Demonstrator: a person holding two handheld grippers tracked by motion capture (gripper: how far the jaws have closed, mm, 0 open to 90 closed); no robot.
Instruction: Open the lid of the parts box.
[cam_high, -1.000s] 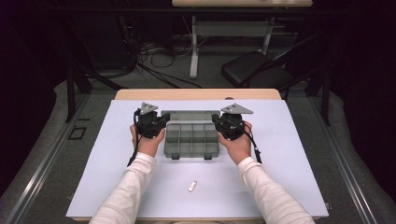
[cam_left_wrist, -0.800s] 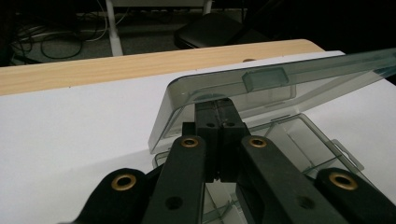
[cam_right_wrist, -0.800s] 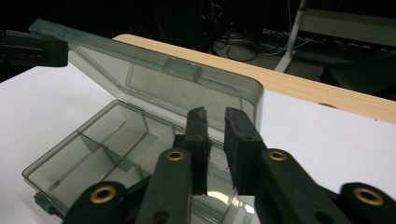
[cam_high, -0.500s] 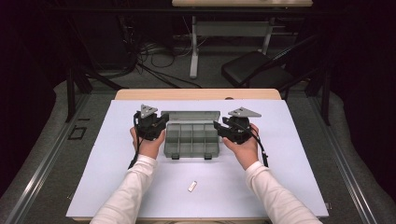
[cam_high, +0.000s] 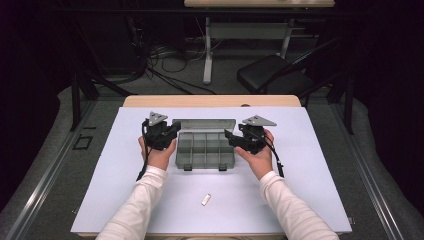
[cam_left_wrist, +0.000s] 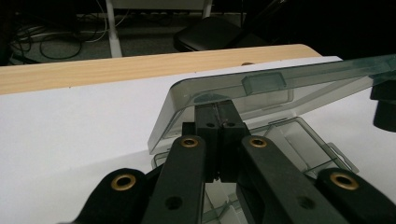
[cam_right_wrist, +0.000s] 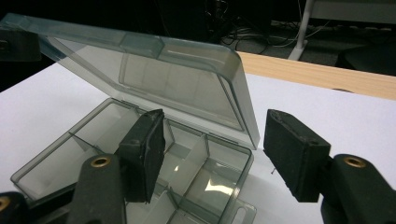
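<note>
Nearest to us on the white table cover (cam_high: 310, 200) lies a small white oblong piece (cam_high: 206, 199), alone and well apart from everything else, between our two white sleeves.

Further in, our hands flank a smoky grey transparent plastic compartment box (cam_high: 205, 150), which sits near the middle of the cover with its two front latch tabs toward us. Its inside is split by thin dividers into several cells, and those we can see into look bare.

Our left gripper (cam_high: 167, 136) sits at the box's left end. In the left gripper view its black jaws are pressed together, and their tips (cam_left_wrist: 218, 122) reach up to the underside corner of the box's hinged clear grey lid (cam_left_wrist: 261, 91); whether the lid's edge is actually pinched there we cannot tell.

Our right gripper (cam_high: 235, 138) is at the box's right end. Its jaws have just been opening and now stand wide. In the right gripper view the lid's right-hand corner (cam_right_wrist: 238, 88) rises between the two black pads (cam_right_wrist: 144, 149), touching neither, while the left pad hangs over the open cells.

The lid stands raised, tilted up from its hinge at the far side of the box.

Beyond that runs the light wooden table edge (cam_high: 210, 101), then a dark chair (cam_high: 272, 75) and cables on the floor.
</note>
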